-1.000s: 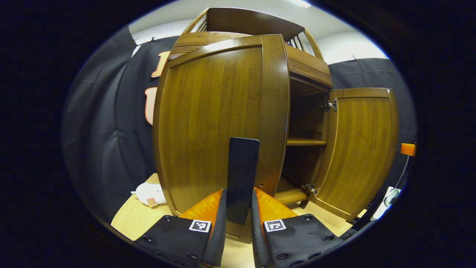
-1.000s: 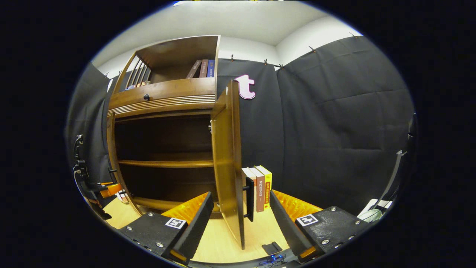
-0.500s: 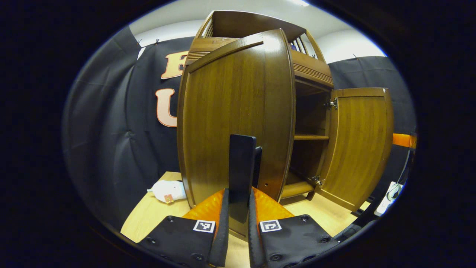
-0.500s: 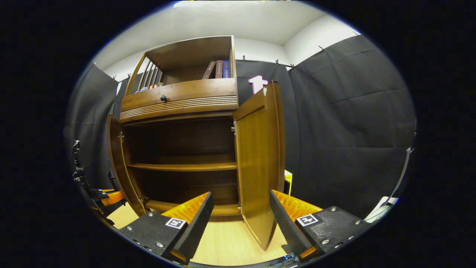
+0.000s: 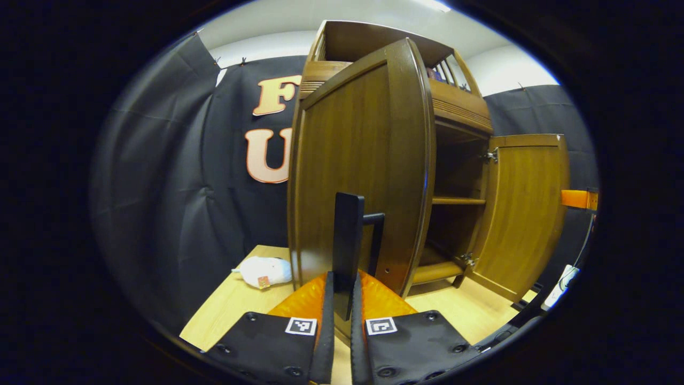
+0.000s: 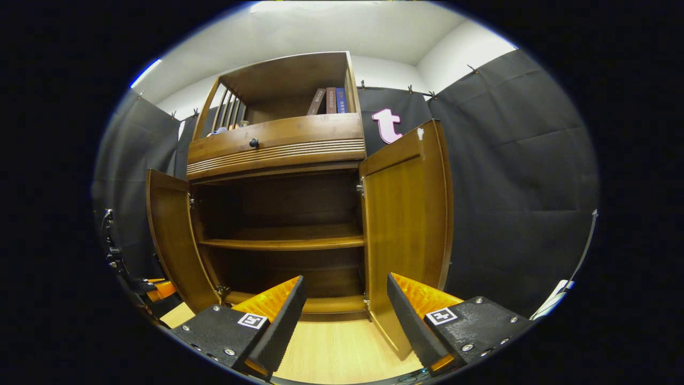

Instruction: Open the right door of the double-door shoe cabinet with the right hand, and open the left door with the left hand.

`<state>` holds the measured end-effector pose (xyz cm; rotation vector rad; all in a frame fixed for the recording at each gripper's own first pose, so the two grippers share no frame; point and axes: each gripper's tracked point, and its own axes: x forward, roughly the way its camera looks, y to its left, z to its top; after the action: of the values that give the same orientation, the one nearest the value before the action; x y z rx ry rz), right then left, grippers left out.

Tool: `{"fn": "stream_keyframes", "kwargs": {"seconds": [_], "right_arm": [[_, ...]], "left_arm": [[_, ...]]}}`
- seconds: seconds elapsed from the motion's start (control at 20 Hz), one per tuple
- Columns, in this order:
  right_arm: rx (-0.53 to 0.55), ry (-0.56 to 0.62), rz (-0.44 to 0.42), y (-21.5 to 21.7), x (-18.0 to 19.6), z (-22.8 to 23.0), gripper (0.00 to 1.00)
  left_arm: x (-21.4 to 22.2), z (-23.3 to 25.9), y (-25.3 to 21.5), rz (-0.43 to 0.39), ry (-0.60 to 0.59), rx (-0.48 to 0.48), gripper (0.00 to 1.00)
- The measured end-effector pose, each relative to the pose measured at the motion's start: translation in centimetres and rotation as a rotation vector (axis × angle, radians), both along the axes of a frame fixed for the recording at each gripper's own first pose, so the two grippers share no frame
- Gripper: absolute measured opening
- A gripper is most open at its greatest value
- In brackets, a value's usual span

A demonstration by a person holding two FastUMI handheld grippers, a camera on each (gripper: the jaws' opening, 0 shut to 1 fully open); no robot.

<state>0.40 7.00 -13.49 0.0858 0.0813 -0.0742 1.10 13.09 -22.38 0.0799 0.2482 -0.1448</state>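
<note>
In the left gripper view, the left gripper point(image 5: 342, 299) is clamped with both fingers on the dark handle point(image 5: 347, 240) of the left door point(image 5: 358, 171), which stands swung out from the shoe cabinet point(image 5: 459, 107). In the right gripper view, the right gripper point(image 6: 344, 310) has its 2 fingers apart and holds nothing, and the right door point(image 6: 406, 224) stands wide open just behind it.

You have the brown wooden shoe cabinet point(image 6: 278, 144) with left door point(image 6: 173, 235) and right door point(image 6: 406, 224) both swung open.
</note>
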Motion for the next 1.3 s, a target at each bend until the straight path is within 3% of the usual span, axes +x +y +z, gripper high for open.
{"fn": "stream_keyframes", "kwargs": {"seconds": [0.05,0.1,0.45,0.5,0.55,0.7,0.75,0.85,1.0,1.05,1.1,1.2,1.3], "right_arm": [[0.000,-0.001,0.007,0.4,0.2,0.0,0.99],[-0.002,0.000,0.017,0.9,0.5,-0.1,0.92],[-0.004,0.006,0.087,4.1,1.8,-0.5,0.92],[-0.002,0.008,0.092,4.3,1.9,-0.7,0.99],[0.001,0.008,0.097,4.5,2.0,-0.7,0.92],[0.005,0.006,0.112,5.1,2.5,-0.8,0.92],[0.007,0.010,0.116,5.3,2.7,-0.8,0.86],[0.013,0.013,0.126,5.8,3.1,-1.0,0.95],[0.006,0.013,0.141,6.6,3.7,-0.7,0.92],[0.003,0.014,0.148,7.1,3.7,-0.8,0.92],[0.004,0.013,0.159,7.5,3.9,-0.8,0.92],[0.006,0.014,0.178,8.2,4.1,-0.8,0.92],[0.006,0.015,0.188,8.7,4.4,-0.8,0.92]], "left_arm": [[-0.2,-0.2,0.7,0.010,0.001,0.017,0.19],[-0.3,0.0,1.3,0.014,-0.002,0.026,0.19],[0.2,0.4,6.2,0.075,0.016,-0.015,0.17],[0.5,0.4,6.8,0.076,0.018,-0.009,0.17],[0.6,0.3,7.5,0.077,0.019,0.002,0.14],[0.7,0.6,8.4,0.035,0.008,0.023,0.12],[0.8,0.7,8.8,0.021,0.011,0.027,0.12],[0.8,0.9,10.0,-0.001,0.011,0.020,0.12],[1.2,0.9,11.1,-0.021,0.017,0.007,0.12],[1.2,1.0,11.3,-0.031,0.016,0.005,0.04],[1.2,1.0,11.4,-0.044,0.019,-0.005,0.12],[1.5,1.3,12.6,-0.054,0.017,-0.009,0.04],[1.4,1.4,13.2,-0.048,0.022,0.000,0.17]]}}
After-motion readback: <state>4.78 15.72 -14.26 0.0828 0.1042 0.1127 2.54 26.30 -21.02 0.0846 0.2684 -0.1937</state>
